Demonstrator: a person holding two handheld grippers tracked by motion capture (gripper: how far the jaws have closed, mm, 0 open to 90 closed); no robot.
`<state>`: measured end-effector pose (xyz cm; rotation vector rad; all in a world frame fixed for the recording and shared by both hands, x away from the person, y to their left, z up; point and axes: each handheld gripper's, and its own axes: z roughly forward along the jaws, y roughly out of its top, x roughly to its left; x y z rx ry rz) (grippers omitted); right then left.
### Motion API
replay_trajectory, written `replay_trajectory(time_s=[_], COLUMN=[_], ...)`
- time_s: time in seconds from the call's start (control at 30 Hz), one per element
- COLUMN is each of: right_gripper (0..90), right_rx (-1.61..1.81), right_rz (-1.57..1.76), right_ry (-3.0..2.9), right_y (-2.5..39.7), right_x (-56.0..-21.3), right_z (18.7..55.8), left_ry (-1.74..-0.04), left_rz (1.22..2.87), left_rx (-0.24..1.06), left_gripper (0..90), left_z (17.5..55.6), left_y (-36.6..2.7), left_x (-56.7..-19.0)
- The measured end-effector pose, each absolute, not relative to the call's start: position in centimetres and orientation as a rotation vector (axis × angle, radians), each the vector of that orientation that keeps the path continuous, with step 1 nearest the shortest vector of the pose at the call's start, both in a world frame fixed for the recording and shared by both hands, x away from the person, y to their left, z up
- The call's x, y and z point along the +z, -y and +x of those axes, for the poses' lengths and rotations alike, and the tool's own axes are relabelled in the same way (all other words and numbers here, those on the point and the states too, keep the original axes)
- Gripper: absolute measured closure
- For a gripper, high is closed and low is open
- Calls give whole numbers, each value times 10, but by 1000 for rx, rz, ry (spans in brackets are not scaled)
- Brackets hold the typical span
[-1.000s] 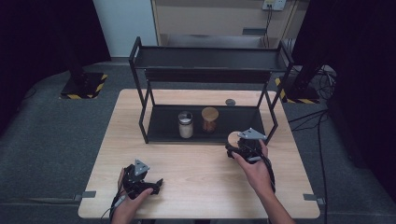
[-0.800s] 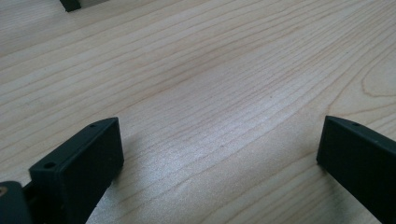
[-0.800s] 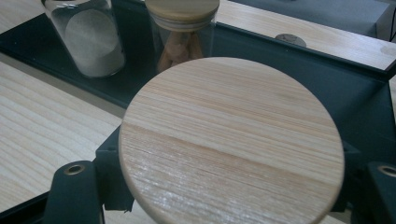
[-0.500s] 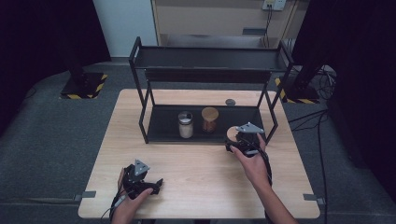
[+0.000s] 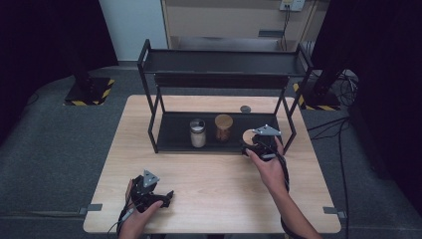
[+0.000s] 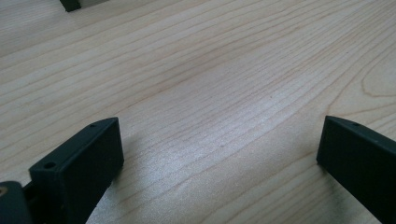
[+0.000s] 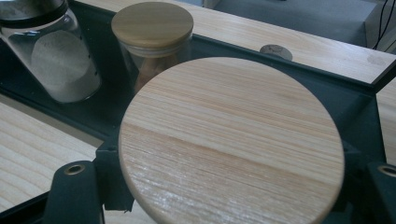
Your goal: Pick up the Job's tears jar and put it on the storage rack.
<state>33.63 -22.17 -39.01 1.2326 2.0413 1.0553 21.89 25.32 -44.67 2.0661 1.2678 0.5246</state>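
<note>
Left gripper [image 5: 166, 198] lies low on the table [image 5: 209, 179] at its near left corner, held in the left hand [image 5: 142, 211]. In the left gripper view its jaws stand wide apart with bare wood grain between them, holding nothing; a dark rack foot [image 6: 70, 4] shows at the top edge.

Right hand [image 5: 268, 169] reaches forward on the right side, well apart from the left. Right gripper [image 5: 247, 145] sits at the front edge of the rack [image 5: 149, 89], right end of the lower shelf. Its jaws are clamped on a round wooden lid [image 7: 231, 140], one jaw on each side of the rim. The lid is held flat, top face up, over the front lip of the lower shelf [image 5: 174, 132], with what is under it hidden. In the high view the lid [image 5: 248, 136] shows as a pale disc just ahead of the grey plate.

Beyond the lid on the lower shelf: amber jar [image 7: 152, 44] with its own wooden lid on, just behind and left of the held lid; further left, glass jar [image 7: 46, 51] with white contents and a dark metal cap. Both upright, near each other, not touching.

Behind the rack a small grey disc [image 5: 245, 109] lies on the table. Top shelf [image 5: 224, 62] is dark.
</note>
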Motion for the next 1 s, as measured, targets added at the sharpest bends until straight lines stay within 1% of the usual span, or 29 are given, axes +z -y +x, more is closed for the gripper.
replay_trajectory(time_s=[1.0], right_gripper=[260], right_rx=[1047], right_rz=[1258], right_ry=[-2016], right_y=[214], right_x=[-379], right_z=[362], left_ry=[-1268], left_rz=[2066], left_rx=[525], left_gripper=[0], left_z=[219], left_y=[-253], left_x=[-447])
